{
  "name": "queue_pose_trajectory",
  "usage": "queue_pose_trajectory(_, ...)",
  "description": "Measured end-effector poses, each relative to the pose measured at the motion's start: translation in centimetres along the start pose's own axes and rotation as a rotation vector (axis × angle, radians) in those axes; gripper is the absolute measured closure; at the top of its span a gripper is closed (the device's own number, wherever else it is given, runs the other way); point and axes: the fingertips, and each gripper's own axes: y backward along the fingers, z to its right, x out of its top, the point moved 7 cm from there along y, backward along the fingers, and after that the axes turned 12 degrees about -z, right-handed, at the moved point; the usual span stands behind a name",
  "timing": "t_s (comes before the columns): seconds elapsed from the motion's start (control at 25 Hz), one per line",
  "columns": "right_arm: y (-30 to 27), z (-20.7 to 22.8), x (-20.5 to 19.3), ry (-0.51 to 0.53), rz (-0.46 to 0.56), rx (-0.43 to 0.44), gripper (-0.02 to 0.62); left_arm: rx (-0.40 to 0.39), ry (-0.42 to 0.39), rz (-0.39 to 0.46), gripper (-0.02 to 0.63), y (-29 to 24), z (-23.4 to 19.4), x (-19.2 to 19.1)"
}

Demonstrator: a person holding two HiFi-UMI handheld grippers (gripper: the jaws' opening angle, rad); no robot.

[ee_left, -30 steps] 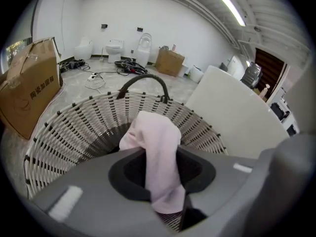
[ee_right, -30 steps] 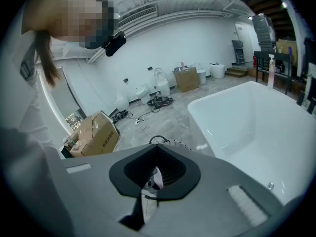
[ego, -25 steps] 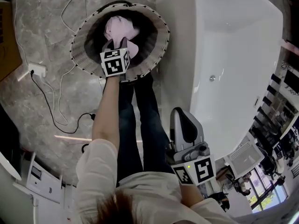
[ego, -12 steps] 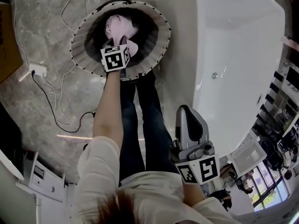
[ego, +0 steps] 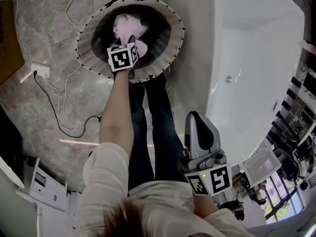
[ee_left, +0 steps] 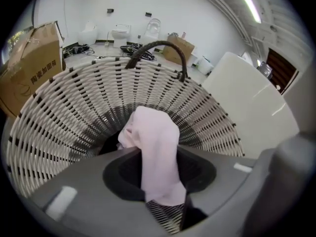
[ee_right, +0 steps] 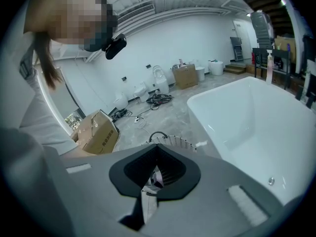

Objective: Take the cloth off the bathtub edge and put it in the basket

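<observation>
Pink cloth [ee_left: 153, 147] hangs inside the woven basket [ego: 163, 58], over its dark middle. One end of it is pinched in the left gripper [ee_left: 165, 209], whose jaws have just eased a little wider but are gripping the fabric. That gripper reaches steeply down into the basket from the rim nearest the person. The right gripper [ee_right: 150, 181] is well back from the basket, close to the person's body, with its jaws pressed together on nothing. A white bathtub [ego: 256, 58] stands just beside the basket.
</observation>
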Motion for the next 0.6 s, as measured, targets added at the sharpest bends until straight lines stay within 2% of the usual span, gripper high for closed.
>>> queue_pose_trajectory(0.2, -0.2, 0.0, 0.1, 0.000, -0.002, -0.007, 0.595, -0.031, 0.003, -0.036, 0.343, -0.3, -0.4, -1.0)
queue_pose_trajectory(0.6, -0.4, -0.4, 0.2, 0.003, -0.001, -0.002, 0.595, -0.045, -0.053, -0.043, 0.327, -0.2, -0.2, -1.4)
